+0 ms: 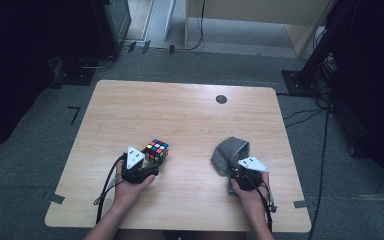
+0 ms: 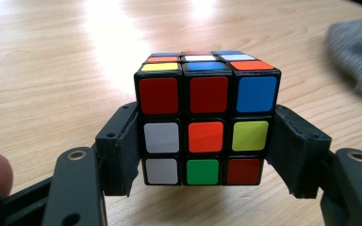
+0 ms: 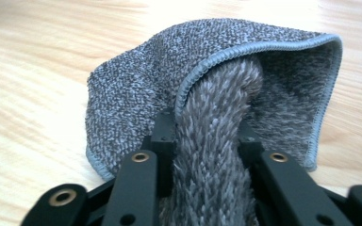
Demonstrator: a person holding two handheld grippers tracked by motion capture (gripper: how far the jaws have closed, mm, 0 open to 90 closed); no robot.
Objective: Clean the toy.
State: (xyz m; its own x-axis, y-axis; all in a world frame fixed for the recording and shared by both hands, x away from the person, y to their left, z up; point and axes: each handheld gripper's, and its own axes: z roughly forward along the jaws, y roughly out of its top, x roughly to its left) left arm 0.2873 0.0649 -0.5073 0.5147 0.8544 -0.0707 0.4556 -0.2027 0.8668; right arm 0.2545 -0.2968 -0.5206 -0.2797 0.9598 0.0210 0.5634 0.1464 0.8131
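A scrambled Rubik's cube rests on the wooden table left of centre. My left gripper is shut on it; in the left gripper view the two black jaws clasp the cube by its left and right sides, low down, around my left gripper midpoint. A crumpled grey cloth lies right of centre. My right gripper pinches a fold of it. In the right gripper view the fuzzy fold of the cloth runs up between the jaws of my right gripper, and the rest arches over.
A small black round mark sits near the table's far edge. The grey cloth also lies at the right edge of the left gripper view. Cables and a black stand are on the carpet to the right of the table.
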